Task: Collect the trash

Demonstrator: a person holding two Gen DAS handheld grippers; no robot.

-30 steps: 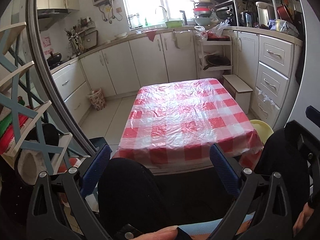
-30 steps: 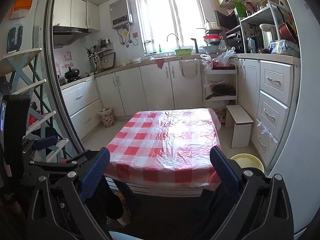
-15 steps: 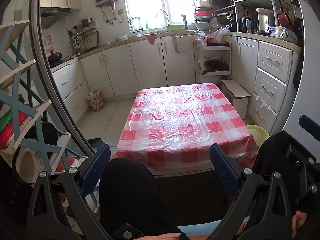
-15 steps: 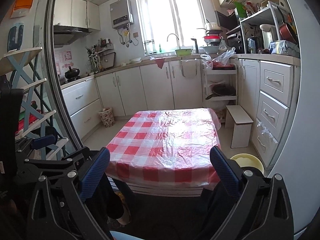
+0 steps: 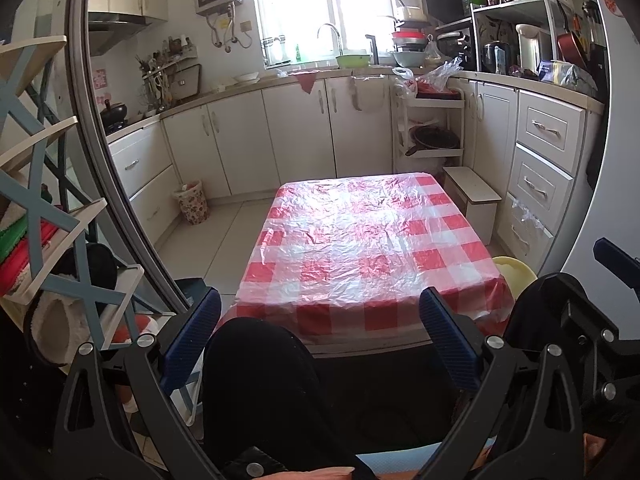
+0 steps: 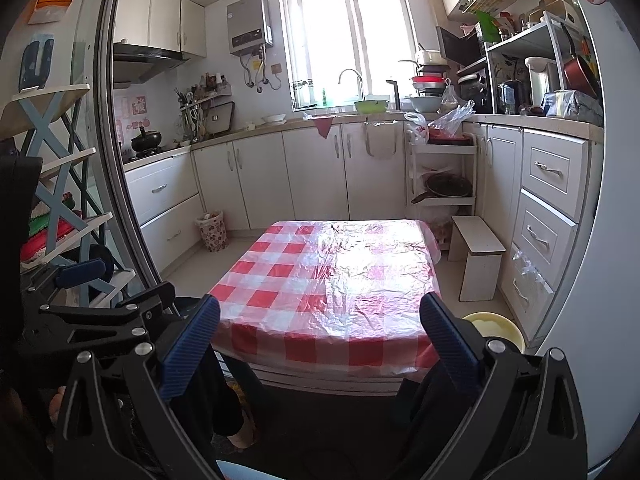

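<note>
Floral-patterned wastebasket (image 5: pixel 192 202) on the floor at left by the cabinets, checked plastic-covered table (image 5: pixel 360 240) at centre showing no trash, left gripper (image 5: pixel 320 340) and right gripper (image 6: pixel 320 340) both spread wide and empty: search step, apparently; next move calls for locating trash.

Low table under a red-and-white checked plastic cloth (image 6: pixel 320 284) stands mid-floor. Behind it: white base cabinets (image 6: pixel 312 172), sink tap (image 6: pixel 352 80) under the window. Behind-left of the table: flowered waste basket (image 6: pixel 212 230) against the cabinets. Right of the table: small white stool (image 6: pixel 478 256), then a white drawer unit (image 6: pixel 548 216). Front-right of the table: yellow basin (image 6: pixel 496 326) on the floor. Far left: blue cross-braced shelf rack (image 5: pixel 44 216).
</note>
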